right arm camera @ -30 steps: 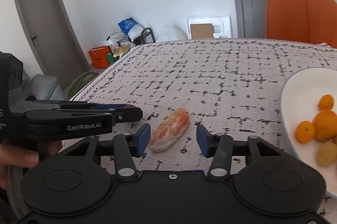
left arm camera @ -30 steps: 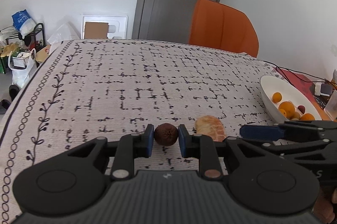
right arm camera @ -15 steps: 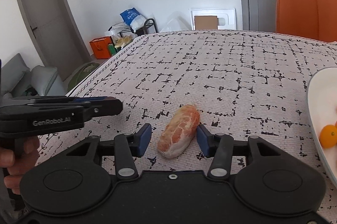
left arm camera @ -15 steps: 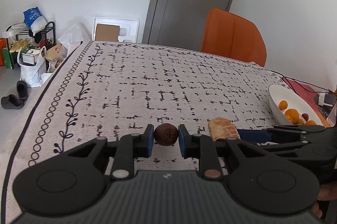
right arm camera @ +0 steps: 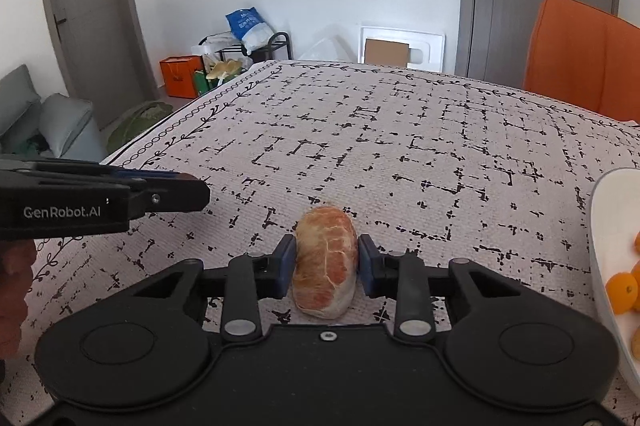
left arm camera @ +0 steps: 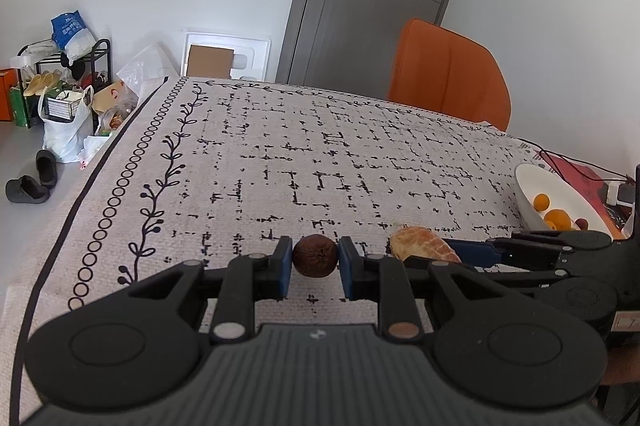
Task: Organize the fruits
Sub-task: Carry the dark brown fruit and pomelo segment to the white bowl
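Note:
A small dark brown round fruit (left arm camera: 315, 257) is pinched between the blue pads of my left gripper (left arm camera: 315, 263), just above the patterned tablecloth (left arm camera: 280, 154). To its right lies a peeled orange piece (left arm camera: 420, 246). In the right wrist view, the jaws of my right gripper (right arm camera: 326, 264) are closing, and both pads touch the peeled orange piece (right arm camera: 325, 254), which rests on the cloth. My left gripper (right arm camera: 196, 191) pokes in from the left there. A white bowl (left arm camera: 524, 194) with small oranges (left arm camera: 558, 218) stands at the right; its rim (right arm camera: 604, 226) shows in the right wrist view too.
An orange chair (left arm camera: 448, 78) stands behind the table's far edge. Cables and a red mat (left arm camera: 580, 170) lie beyond the bowl. A hand (right arm camera: 12, 286) holds the left gripper at the picture's left edge. The table's left edge drops to the floor.
My right gripper moved forward around the peeled orange piece and its jaws closed onto it. The left gripper kept its grip on the brown fruit and shifted slightly.

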`<state>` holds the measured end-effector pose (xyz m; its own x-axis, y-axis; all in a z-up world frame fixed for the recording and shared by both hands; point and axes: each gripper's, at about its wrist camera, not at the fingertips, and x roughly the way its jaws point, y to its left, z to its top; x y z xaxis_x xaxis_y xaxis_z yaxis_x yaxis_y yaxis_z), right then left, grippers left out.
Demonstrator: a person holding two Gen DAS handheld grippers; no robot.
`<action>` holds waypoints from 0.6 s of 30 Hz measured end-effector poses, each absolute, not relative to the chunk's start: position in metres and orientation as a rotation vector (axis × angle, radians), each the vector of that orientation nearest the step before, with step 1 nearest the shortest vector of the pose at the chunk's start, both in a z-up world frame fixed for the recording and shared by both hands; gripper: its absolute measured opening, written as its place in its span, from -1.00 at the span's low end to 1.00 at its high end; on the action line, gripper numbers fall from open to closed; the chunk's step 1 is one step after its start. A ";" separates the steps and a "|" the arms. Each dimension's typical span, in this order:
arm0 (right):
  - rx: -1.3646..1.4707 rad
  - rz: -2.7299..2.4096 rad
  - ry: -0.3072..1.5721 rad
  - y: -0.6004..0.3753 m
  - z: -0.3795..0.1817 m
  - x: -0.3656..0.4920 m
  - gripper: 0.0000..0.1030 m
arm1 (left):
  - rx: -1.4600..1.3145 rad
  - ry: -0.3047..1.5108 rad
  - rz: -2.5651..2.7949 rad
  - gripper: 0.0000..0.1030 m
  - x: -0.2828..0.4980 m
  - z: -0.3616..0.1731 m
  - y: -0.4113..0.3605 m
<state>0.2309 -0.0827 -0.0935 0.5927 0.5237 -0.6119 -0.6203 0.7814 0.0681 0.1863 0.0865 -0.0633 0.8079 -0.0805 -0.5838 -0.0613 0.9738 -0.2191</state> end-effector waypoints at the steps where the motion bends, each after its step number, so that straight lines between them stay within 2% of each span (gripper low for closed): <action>1: -0.151 0.669 0.661 -0.084 -0.093 0.232 -0.43 | -0.231 0.631 -0.012 -0.55 0.186 -0.063 0.085; 18: -0.048 0.583 0.591 -0.142 -0.065 0.236 -0.49 | -0.181 0.608 -0.079 -0.55 0.201 -0.046 0.042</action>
<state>0.2363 -0.1422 -0.0652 0.6745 0.5050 -0.5386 -0.5315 0.8384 0.1205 0.2015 0.0423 -0.0462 0.8181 -0.1271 -0.5609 0.0207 0.9811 -0.1922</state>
